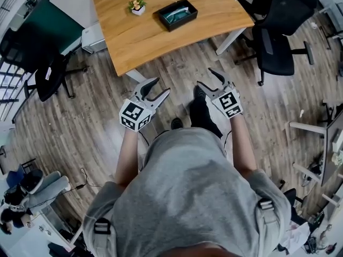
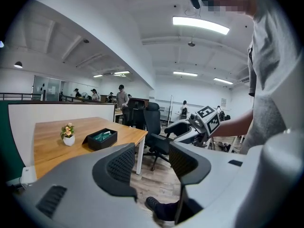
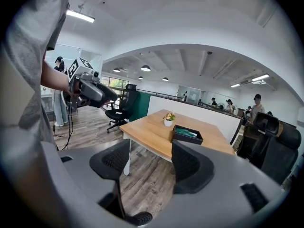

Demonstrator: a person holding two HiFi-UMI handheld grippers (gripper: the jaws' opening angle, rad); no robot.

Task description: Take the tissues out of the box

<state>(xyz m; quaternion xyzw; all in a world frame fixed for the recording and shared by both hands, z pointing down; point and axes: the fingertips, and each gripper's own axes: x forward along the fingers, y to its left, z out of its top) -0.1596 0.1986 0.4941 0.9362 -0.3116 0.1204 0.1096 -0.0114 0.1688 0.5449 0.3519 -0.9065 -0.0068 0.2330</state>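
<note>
A black open box [image 1: 177, 15] with pale green tissues inside rests on the wooden table [image 1: 161, 36], far ahead of both grippers. The same box [image 2: 100, 138] [image 3: 187, 134] shows small in both gripper views. My left gripper [image 1: 162, 85] hangs over the wood floor, short of the table's near edge, open and empty. To its right, my right gripper [image 1: 204, 76] is at about the same height, also open with nothing between its jaws. In their own views the left gripper [image 2: 152, 161] and the right gripper [image 3: 145, 164] frame only floor and table.
A small white pot of flowers [image 1: 138, 5] stands left of the box. Black office chairs stand to the right [image 1: 276, 33] and to the left [image 1: 45, 74] of the table. The person's dark shoe [image 1: 199, 108] is on the floor below the grippers. Other people stand far back.
</note>
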